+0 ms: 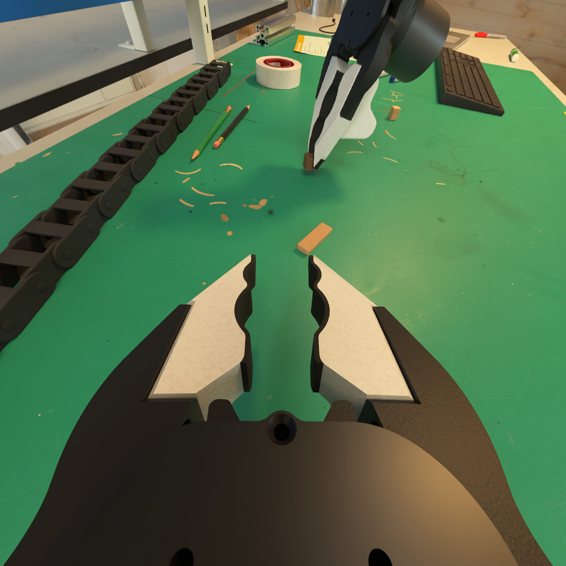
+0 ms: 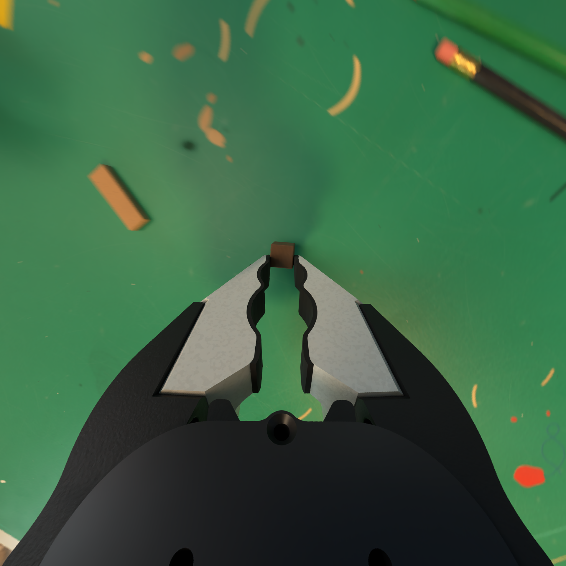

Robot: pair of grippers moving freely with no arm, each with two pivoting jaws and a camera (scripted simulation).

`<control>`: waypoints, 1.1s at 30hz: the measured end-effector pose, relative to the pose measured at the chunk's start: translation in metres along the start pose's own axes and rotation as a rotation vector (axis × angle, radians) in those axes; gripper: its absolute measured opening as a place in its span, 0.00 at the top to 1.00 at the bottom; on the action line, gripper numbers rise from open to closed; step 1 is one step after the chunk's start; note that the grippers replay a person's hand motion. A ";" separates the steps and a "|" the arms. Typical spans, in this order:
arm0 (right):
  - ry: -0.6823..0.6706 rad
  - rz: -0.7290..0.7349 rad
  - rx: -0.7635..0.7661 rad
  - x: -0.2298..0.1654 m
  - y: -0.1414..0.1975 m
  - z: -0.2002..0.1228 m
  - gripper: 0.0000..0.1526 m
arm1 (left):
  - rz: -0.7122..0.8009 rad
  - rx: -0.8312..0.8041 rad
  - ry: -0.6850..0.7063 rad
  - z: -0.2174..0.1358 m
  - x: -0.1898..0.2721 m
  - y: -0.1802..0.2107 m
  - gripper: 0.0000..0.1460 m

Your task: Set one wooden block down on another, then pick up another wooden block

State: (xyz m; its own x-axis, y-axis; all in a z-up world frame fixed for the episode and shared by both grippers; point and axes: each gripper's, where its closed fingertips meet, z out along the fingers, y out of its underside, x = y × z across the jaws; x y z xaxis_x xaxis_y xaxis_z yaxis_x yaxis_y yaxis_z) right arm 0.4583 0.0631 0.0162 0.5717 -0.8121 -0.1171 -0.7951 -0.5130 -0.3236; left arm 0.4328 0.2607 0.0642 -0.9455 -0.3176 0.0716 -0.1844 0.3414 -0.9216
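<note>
Wooden block (image 2: 282, 254), small, dark brown, cube-like, pinched end-on between the fingertips of the right gripper (image 2: 282, 260); clenched on it, low over the green mat (image 2: 398, 214), centre of frame. Seen from the left wrist view as a tall black-and-white claw (image 1: 315, 162) in the upper middle, tips down, same dark block (image 1: 308, 161) at its end, at or just above the mat; contact cannot be told.

Left gripper (image 1: 281, 258) released, wavy black pads wide apart, holding nothing, bottom centre. Just beyond its tips, slightly right: pale flat wooden block (image 1: 315, 238), oblong, lying flat, smooth-faced. Same pale block (image 2: 118, 197) at middle left of the right wrist view. Third, small tan block (image 1: 394, 112) standing at upper right, well apart.

Farther out: black plastic cable chain (image 1: 122, 180) running diagonally along the left; green pencil (image 1: 212, 132) and dark pencil (image 1: 232, 126) with pink eraser side by side; roll of white tape (image 1: 278, 72) with red core; black keyboard (image 1: 467, 82) at upper right; yellow-edged printed card (image 1: 311, 45), writing too small to read. Pale curled shavings scattered on the mat.
</note>
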 end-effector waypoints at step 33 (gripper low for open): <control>0.279 0.144 0.516 0.114 0.107 -0.195 0.78 | -0.014 -0.025 0.003 0.003 -0.001 0.003 0.77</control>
State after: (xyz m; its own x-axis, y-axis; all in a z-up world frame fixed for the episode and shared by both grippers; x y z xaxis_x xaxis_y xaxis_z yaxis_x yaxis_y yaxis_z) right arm 0.3988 -0.1388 0.1512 0.3350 -0.9416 0.0346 -0.6197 -0.2479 -0.7447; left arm 0.4338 0.2597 0.0607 -0.9436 -0.3199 0.0853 -0.2039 0.3587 -0.9109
